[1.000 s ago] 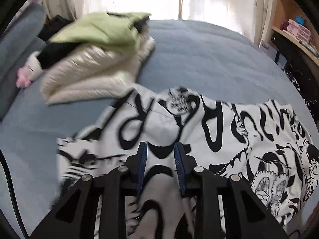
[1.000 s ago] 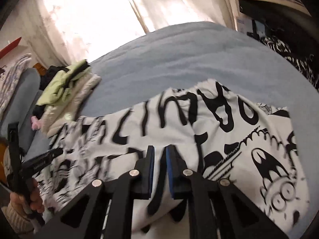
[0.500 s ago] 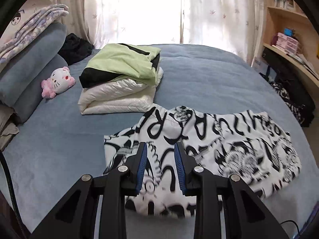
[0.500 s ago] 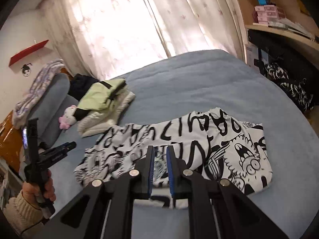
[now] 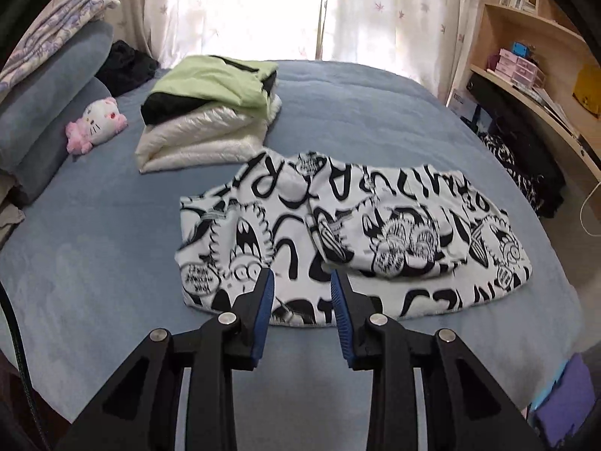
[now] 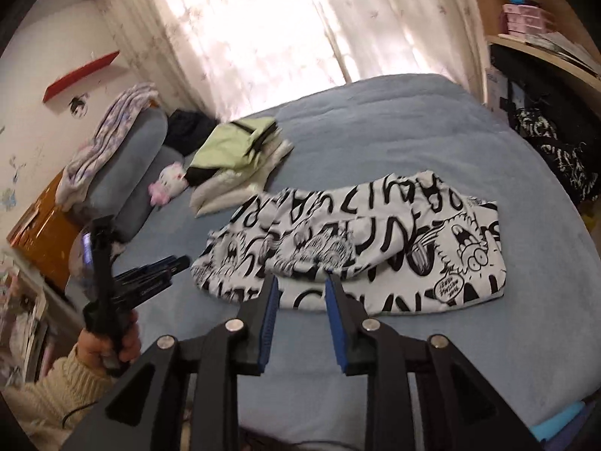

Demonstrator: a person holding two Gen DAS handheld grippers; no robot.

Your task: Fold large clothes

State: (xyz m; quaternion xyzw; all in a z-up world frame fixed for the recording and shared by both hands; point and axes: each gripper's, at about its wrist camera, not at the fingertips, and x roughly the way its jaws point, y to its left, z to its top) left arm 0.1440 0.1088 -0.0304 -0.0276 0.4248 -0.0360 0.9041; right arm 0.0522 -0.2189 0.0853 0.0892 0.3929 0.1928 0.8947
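Both my grippers empty above the bed [image 5: 375,112].
Left gripper [image 5: 302,285] and right gripper [image 6: 300,289] gape wide, gripping nothing; folded printed garment [image 5: 357,233] lies beneath.

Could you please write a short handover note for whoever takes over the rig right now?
Left hand-held gripper: open, empty, held above the bed's near edge.
Right hand-held gripper: open, empty, likewise.
Black-and-white printed garment: lies folded into a wide band on the blue bed, in front of both grippers.
Folded stack: green and white pieces, behind it to the left.
Left: probably fold the band narrower, then add it to the stack.
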